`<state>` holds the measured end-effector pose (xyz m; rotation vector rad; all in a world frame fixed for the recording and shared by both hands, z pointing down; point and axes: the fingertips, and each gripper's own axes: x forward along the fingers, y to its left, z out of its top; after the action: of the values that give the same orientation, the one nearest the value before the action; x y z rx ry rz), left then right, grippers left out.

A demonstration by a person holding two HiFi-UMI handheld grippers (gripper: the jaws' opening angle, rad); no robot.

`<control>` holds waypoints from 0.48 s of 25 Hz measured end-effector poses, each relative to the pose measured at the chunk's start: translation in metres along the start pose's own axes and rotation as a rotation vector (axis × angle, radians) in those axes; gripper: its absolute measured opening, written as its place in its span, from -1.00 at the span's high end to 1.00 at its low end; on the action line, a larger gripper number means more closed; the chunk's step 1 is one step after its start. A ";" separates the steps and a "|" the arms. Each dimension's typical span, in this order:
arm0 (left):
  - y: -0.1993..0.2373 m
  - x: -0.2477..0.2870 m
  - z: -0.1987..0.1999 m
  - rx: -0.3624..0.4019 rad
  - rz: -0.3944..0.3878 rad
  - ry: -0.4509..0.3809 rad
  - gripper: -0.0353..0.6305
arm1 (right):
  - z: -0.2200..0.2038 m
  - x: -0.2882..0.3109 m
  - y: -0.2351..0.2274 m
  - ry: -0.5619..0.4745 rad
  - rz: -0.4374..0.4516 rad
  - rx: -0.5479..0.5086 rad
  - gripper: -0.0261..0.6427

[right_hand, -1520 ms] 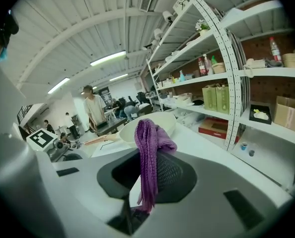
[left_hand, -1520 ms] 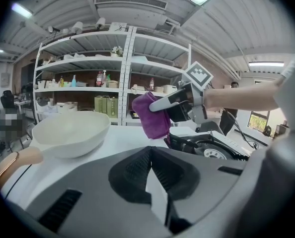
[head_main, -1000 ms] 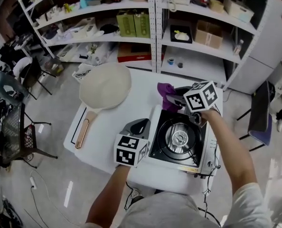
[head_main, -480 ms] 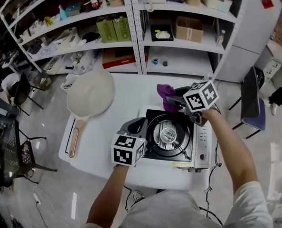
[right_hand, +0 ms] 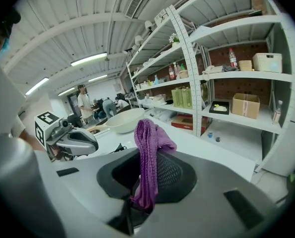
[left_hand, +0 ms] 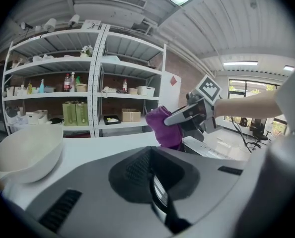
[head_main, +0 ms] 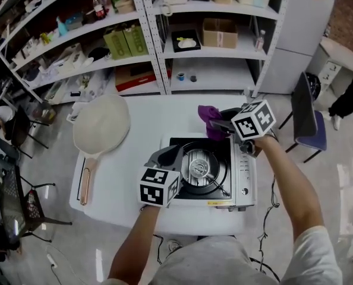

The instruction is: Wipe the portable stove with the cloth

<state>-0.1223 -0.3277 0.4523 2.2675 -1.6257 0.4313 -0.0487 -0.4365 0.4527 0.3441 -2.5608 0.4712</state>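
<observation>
at the left of the white table (head_main: 142,116) a pale pan (head_main: 102,123) with a wooden handle lies well apart from the work and plays no part in it.

next comes the left gripper (head_main: 167,154), held just beside the stove's left edge. its own view shows the 2 jaws pressed together with nothing between them, so it is clenched and empty. it hovers beside the stove and i cannot tell whether it touches it.

the portable stove (head_main: 242,177) sits on the right half of the table, its round burner (head_main: 197,168) and pan supports bare, with the control panel along its right side. no wet streak or wiped patch can be made out on it, though it is too small in the head view to judge how clean it is.

at the right, the right gripper (head_main: 219,125) is clamped on the purple cloth (head_main: 208,117). in the right gripper view the cloth runs up out of the closed jaws and flops over in a bunch. the head view puts the cloth at the stove's far edge, near the back right corner, and the left gripper view shows it hanging in the air, apart from the stove top.

as i judge it, the cloth is in hand and brought to the stove, but the wiping itself has not begun. what is left is lowering the cloth onto the top and rubbing it across the burner surround and the panel, perhaps with the left gripper steadying the stove.
</observation>
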 end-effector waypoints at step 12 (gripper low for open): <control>-0.028 0.018 0.008 0.023 -0.067 0.013 0.88 | -0.026 -0.051 -0.022 -0.043 -0.099 0.073 0.73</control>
<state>-0.0901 -0.3383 0.4509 2.3232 -1.5406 0.4491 0.0129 -0.4381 0.4527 0.5093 -2.5578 0.5264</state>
